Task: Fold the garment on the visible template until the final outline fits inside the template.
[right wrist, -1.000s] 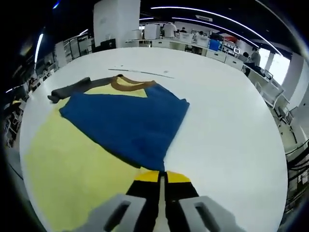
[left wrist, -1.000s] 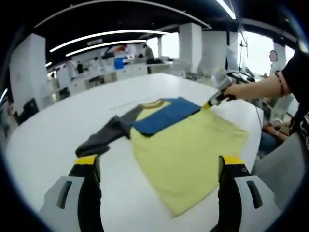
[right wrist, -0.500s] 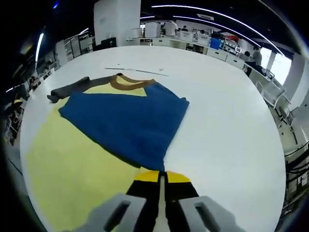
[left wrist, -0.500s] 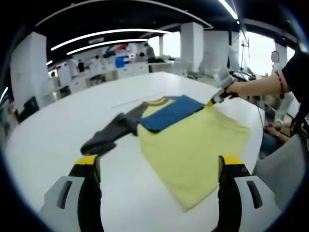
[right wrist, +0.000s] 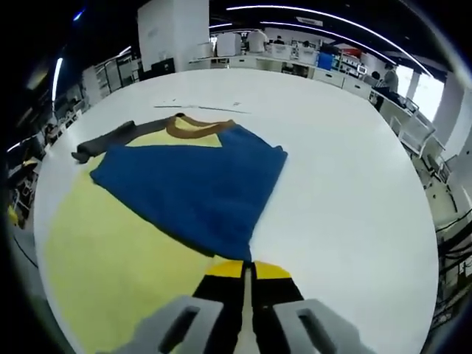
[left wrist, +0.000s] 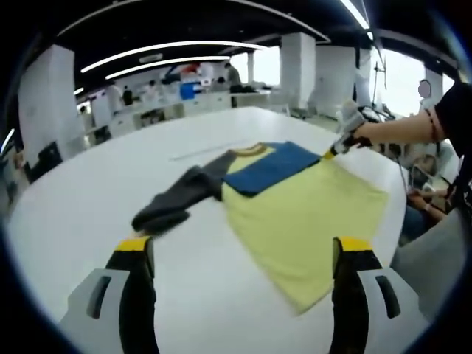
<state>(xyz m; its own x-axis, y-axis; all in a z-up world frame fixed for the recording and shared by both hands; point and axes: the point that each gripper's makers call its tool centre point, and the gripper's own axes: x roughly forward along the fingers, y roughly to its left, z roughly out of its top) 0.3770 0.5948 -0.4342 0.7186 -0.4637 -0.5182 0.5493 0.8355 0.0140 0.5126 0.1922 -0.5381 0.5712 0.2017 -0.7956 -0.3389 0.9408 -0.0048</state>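
Yellow shirt (left wrist: pixel 306 221) with blue folded sleeve (right wrist: pixel 192 184) flat on white desk (left wrist: pixel 88 199); right gripper (right wrist: pixel 246 274) fingers pinched closed on sleeve tip; left gripper (left wrist: pixel 243 254) fingers wide, empty.

We see a soft matt cloth garment, yellow body with blue folded sleeve (right wrist: pixel 188 188), lying on a smooth white table with a faint sheen (right wrist: pixel 339 192). Its dark grey cloth sleeve (left wrist: pixel 177 199) looks limp and matt.

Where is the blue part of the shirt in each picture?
Left gripper view: the blue part lies above the middle, a bit right, on the yellow shirt body.
Right gripper view: the blue part fills the middle, left of centre.
Shared landmark: the brown collar beside it.
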